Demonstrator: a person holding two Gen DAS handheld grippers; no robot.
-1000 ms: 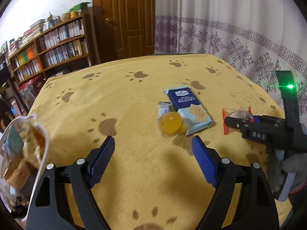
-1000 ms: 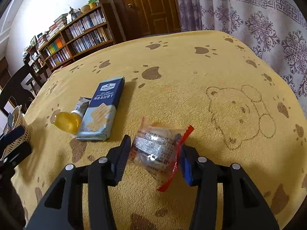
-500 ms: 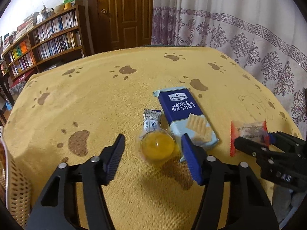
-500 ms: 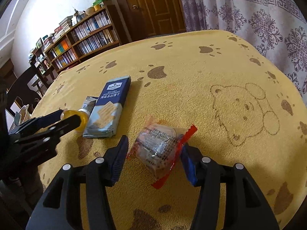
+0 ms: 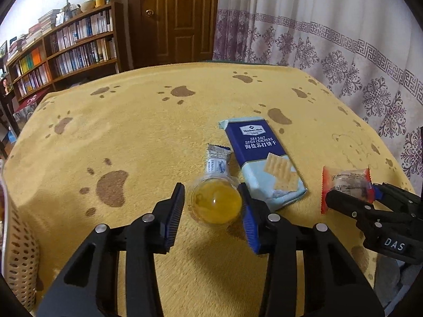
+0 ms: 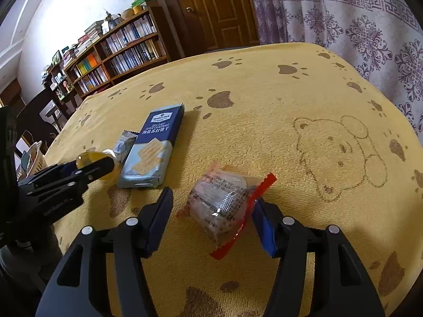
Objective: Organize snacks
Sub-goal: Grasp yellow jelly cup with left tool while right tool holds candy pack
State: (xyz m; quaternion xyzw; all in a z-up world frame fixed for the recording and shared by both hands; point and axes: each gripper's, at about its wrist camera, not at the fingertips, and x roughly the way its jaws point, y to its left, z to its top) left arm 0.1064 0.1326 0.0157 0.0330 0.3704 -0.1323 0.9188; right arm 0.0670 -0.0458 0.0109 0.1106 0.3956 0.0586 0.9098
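A yellow jelly cup (image 5: 214,202) stands on the paw-print cloth, and my left gripper (image 5: 212,208) is open around it. The right pad touches the cup and the left pad is a sliver away from it. Just behind the cup lie a small silver sachet (image 5: 216,161) and a blue sea salt cracker pack (image 5: 261,158). A clear packet with red ends (image 6: 222,200) lies on the cloth inside my right gripper (image 6: 214,216), which is open. Its red edge meets the right pad, with a small gap on the left side.
A cream perforated basket (image 5: 18,237) sits at the table's left edge, beside my left gripper. A bookshelf (image 5: 66,47) and a wooden door (image 5: 174,18) stand beyond the far edge. A patterned curtain (image 5: 330,52) hangs close along the right side.
My left gripper swung from the basket side to the jelly cup and narrowed its fingers round it. My right gripper's fingers spread slightly around the red-edged packet.
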